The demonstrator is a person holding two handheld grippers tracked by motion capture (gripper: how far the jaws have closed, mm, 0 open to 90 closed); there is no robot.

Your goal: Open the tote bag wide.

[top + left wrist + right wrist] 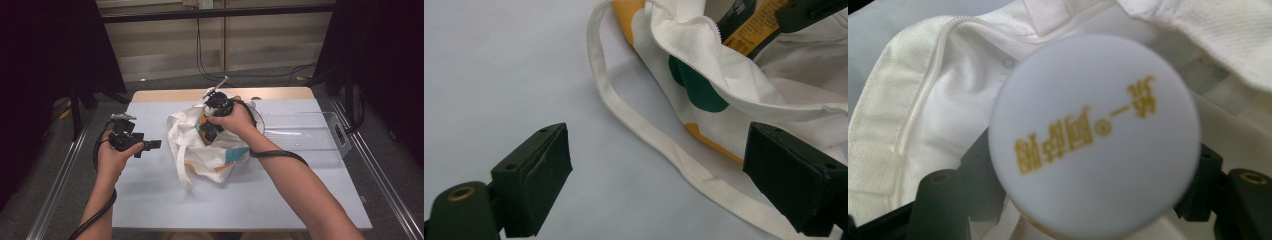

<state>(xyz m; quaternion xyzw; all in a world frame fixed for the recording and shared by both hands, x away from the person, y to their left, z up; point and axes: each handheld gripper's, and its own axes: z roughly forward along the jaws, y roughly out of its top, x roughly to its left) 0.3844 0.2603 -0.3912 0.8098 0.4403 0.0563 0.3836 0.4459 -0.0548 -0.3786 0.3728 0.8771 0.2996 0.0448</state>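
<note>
Behind the table (150,200) the room was dark. Near the middle of the high view lay a white cloth bag (200,150) with its mouth open. The right gripper (210,131) squeezed a round bottle (1093,135) by its sides, down inside the mouth. Its white cap pointed up at the camera, so the bottle stood nearly upright. The job looked about halfway done, but going in or coming out I could not tell. The left gripper (152,144) was open and empty, waiting beside the bag's strap (644,130).
</note>
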